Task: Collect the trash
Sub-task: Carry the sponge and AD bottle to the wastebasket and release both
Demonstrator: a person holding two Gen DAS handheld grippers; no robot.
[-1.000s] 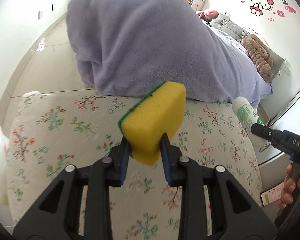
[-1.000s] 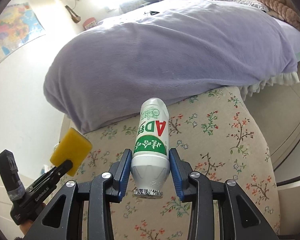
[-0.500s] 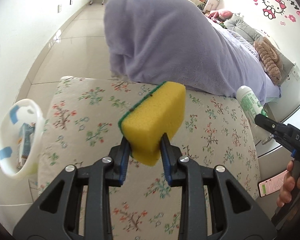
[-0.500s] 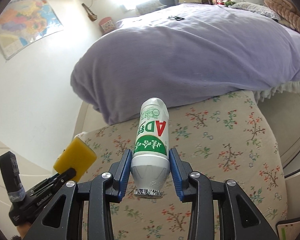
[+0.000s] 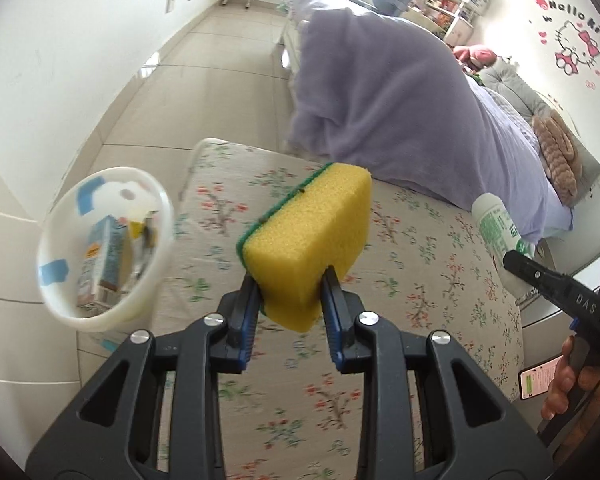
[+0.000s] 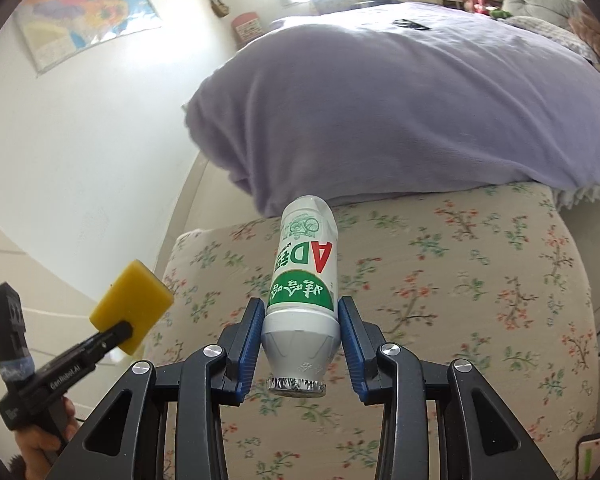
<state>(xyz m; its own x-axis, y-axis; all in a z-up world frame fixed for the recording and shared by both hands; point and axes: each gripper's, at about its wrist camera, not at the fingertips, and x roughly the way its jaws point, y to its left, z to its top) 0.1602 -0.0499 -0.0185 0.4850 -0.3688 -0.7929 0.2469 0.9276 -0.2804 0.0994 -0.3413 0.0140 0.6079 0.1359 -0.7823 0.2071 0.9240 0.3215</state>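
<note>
My left gripper (image 5: 290,300) is shut on a yellow sponge (image 5: 312,240) with a green scouring side, held above the floral bench (image 5: 420,272). A white bin (image 5: 100,248) with a carton and other trash inside stands to its left, beside the bench's end. My right gripper (image 6: 300,328) is shut on a white and green drink bottle (image 6: 306,272), foil cap toward the camera, above the same bench (image 6: 460,280). The sponge (image 6: 132,308) and left gripper show at the lower left of the right wrist view. The bottle (image 5: 496,228) shows at the right of the left wrist view.
A bed with a purple blanket (image 6: 400,112) lies just beyond the bench. Tiled floor (image 5: 212,80) runs along the white wall on the left. A phone (image 5: 538,380) lies by the bench's right end.
Both grippers have swung left with their loads. The white bin has come into the left wrist view and grown larger. Neither grip has changed.
</note>
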